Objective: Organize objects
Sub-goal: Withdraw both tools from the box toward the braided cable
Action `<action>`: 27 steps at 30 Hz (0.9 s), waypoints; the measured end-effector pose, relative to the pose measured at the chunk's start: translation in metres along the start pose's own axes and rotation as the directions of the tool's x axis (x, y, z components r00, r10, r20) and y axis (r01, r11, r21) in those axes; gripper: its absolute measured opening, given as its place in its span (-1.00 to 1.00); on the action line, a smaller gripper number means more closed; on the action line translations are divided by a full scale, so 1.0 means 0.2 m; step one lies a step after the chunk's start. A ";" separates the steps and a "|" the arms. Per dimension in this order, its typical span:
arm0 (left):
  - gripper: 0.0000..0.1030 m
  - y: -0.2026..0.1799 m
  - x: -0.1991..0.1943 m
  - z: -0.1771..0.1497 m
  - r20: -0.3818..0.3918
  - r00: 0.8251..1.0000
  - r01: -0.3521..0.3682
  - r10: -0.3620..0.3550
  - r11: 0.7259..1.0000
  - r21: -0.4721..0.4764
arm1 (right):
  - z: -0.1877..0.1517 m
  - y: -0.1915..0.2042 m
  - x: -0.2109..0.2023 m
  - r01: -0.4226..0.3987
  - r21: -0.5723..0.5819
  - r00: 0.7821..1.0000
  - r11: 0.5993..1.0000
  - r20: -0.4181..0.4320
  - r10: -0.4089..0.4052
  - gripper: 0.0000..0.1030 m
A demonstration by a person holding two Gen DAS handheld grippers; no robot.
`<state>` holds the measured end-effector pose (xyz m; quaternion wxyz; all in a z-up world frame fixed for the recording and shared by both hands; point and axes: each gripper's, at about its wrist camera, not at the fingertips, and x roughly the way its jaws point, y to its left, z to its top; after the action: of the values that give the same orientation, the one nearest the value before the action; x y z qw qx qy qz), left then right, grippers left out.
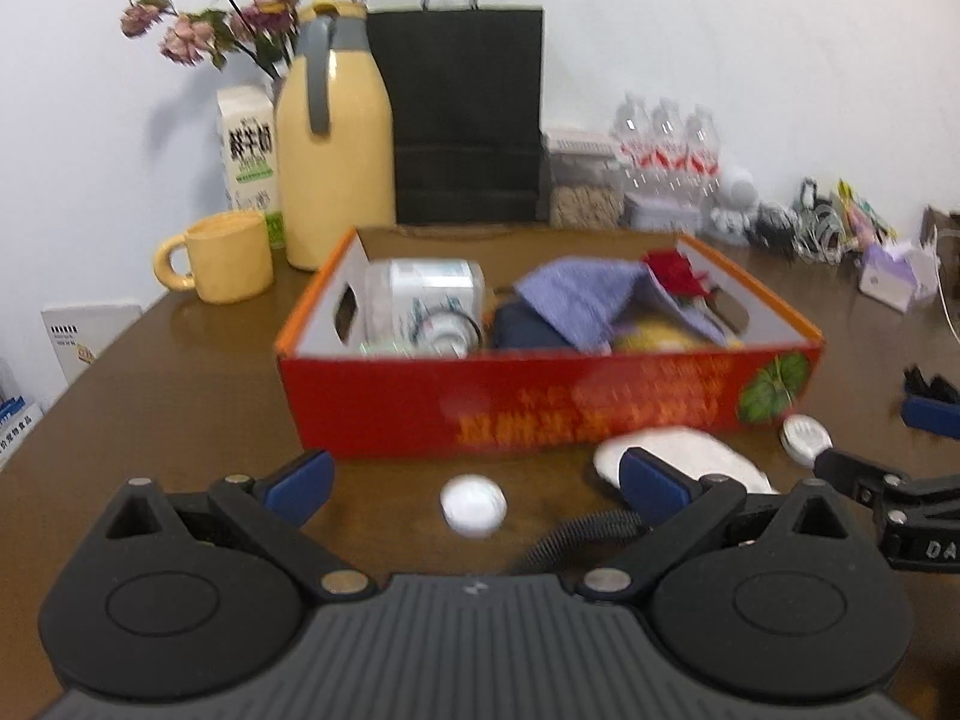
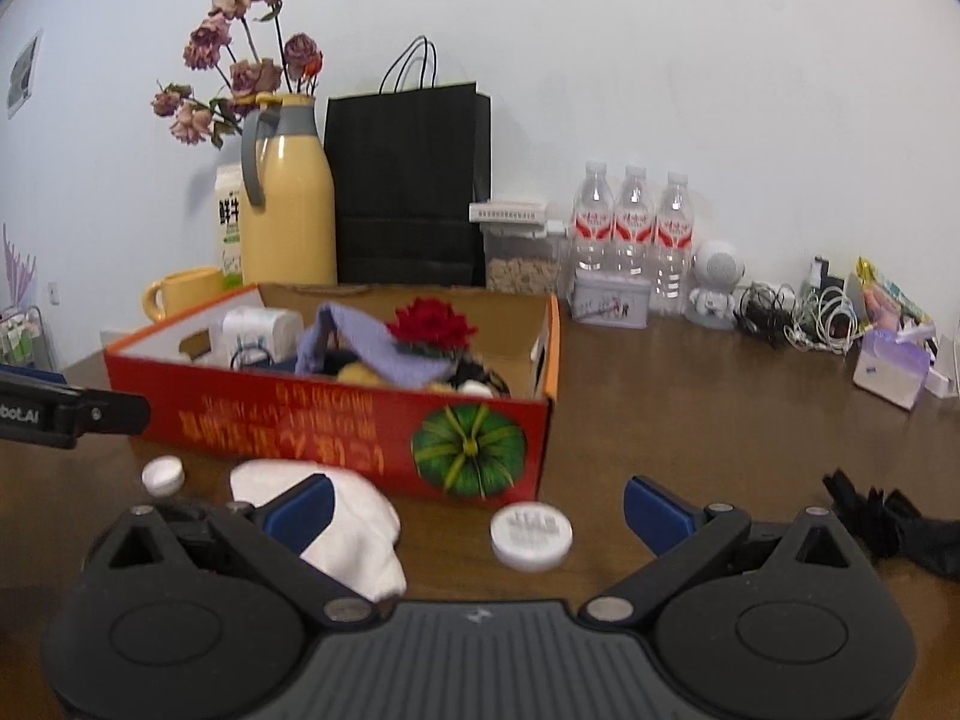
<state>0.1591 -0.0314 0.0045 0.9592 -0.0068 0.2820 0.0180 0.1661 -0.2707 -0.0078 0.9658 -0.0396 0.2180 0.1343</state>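
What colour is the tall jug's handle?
Grey, on the tall yellow plastic jug; the right wrist view shows it best.

Your counter (image 2: 690, 420) is dark wood grain with a slight sheen. The red box (image 2: 336, 426) looks like glossy printed cardboard, plain brown inside. That white sock (image 2: 354, 528) is soft, fuzzy cloth, and both white caps (image 2: 531, 534) look like smooth plastic. Your tools' (image 2: 474, 507) bodies are matt black plastic with shiny metal pins and blue pads (image 2: 657, 510).

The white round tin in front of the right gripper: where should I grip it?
Grip the white round tin across its rim, from above. It lies flat and low on the table, centred between the open right gripper fingers.
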 end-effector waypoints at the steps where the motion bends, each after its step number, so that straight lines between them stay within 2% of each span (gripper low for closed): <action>1: 1.00 -0.01 0.00 -0.02 -0.019 1.000 0.009 -0.009 1.000 0.006 | -0.01 0.00 0.00 -0.001 -0.001 1.000 1.000 -0.005 0.001 1.00; 6: 1.00 -0.08 0.02 -0.09 -0.118 0.992 0.058 -0.052 0.997 0.047 | -0.03 -0.02 -0.01 -0.004 0.009 1.000 1.000 -0.012 0.004 1.00; 10: 1.00 -0.11 0.04 -0.12 -0.202 0.972 0.130 -0.119 0.991 0.044 | -0.03 -0.04 -0.01 0.001 0.019 1.000 1.000 -0.016 -0.001 1.00; 18: 1.00 -0.20 0.15 -0.13 -0.249 0.965 0.108 -0.083 0.990 0.089 | -0.03 -0.04 -0.01 0.008 0.022 1.000 1.000 -0.013 -0.008 1.00; 20: 1.00 -0.21 0.15 -0.14 -0.219 0.973 0.100 -0.076 0.990 0.101 | -0.03 -0.04 -0.01 0.011 0.025 1.000 1.000 -0.016 -0.010 1.00; 27: 1.00 -0.20 0.18 -0.13 -0.200 0.976 0.105 -0.085 0.990 0.090 | -0.03 -0.04 0.00 0.007 0.021 1.000 1.000 -0.020 -0.007 1.00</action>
<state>0.1761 -0.0709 -0.0372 0.9258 0.0259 0.3747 -0.0427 0.1653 -0.2789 -0.0134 0.9645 -0.0315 0.2287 0.1283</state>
